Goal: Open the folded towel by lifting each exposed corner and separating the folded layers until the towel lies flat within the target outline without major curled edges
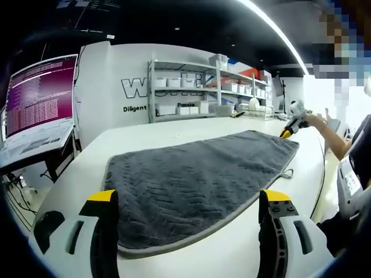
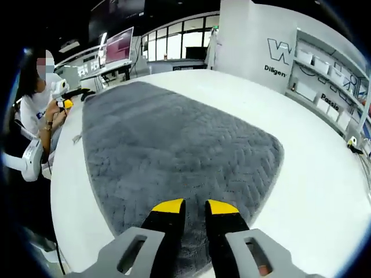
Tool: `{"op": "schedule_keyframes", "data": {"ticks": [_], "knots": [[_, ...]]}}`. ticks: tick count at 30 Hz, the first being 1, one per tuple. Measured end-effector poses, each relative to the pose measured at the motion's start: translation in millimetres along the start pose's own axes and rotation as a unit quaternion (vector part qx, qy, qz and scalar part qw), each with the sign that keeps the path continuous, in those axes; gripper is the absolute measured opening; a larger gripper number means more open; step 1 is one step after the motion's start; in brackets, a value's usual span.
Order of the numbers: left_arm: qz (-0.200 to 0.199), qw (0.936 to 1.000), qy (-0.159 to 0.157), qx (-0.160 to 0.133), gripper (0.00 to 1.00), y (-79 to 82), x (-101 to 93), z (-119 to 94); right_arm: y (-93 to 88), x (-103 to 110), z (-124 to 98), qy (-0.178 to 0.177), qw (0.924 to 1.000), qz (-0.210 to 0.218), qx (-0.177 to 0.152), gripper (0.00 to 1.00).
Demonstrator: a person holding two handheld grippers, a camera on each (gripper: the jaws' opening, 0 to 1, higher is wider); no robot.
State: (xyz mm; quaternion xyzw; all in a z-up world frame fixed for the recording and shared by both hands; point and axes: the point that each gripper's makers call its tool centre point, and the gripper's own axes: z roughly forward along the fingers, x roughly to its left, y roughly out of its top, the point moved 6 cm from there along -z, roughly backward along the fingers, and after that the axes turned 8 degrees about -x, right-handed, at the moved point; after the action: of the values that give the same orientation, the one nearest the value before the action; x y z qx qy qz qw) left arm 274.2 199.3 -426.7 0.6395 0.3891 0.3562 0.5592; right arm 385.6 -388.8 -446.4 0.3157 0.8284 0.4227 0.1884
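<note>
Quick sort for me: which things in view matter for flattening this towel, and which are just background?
For the job:
- grey towel, spread on the white table
- left tool, open
- right tool, over the towel's near edge

Just around:
- shelves of bins
- monitor
- seated person

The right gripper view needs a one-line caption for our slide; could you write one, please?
Right gripper over the near edge of a grey towel spread on a white table.
</note>
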Motion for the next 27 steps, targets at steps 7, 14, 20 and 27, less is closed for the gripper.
{"op": "schedule_keyframes", "data": {"ticks": [7, 14, 20, 27], "knots": [[-0.002, 1.0000, -0.001, -0.001, 0.99, 2.3, -0.9, -1, -18.5, 6, -5, 0.006, 0.9996, -0.006, 0.028, 0.11], [-0.003, 1.0000, 0.004, -0.003, 0.99, 2.2, 1.1, -3, -23.6, 5, -12, 0.009, 0.9997, 0.015, 0.014, 0.11], [-0.004, 0.9999, 0.010, -0.002, 0.99, 1.4, 4.8, -5, -24.3, 7, -13, 0.007, 0.9999, 0.013, 0.008, 0.12], [-0.006, 0.9998, 0.018, -0.002, 0.99, 0.5, 9.1, -8, -20.7, 9, -19, -0.015, 0.9990, 0.026, -0.033, 0.27]]}}
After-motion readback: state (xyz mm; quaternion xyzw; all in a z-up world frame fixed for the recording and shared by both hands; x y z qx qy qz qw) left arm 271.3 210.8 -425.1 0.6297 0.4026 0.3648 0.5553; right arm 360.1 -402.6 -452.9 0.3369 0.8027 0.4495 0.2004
